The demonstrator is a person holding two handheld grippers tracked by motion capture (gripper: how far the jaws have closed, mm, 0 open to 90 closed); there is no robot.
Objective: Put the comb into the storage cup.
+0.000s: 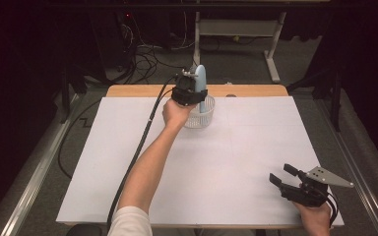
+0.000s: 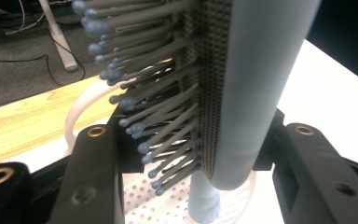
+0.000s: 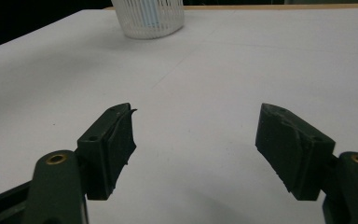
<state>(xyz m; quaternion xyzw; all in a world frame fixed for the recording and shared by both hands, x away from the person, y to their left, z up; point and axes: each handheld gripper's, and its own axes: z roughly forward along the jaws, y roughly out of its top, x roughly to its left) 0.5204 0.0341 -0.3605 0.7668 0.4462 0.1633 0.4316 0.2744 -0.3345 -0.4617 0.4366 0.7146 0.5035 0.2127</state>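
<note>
High view: one hairbrush (image 1: pixel 201 78) (one basket (image 1: pixel 200 119)).

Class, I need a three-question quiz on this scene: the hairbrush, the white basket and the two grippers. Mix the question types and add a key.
1. True or false: the left gripper is shut on the hairbrush.
2. Where does the brush's handle point? A) down into the basket B) up at the ceiling C) flat along the table
3. Fill in: the right gripper has its jaws ____ and holds nothing.

Key: 1 true; 2 A; 3 open
</note>
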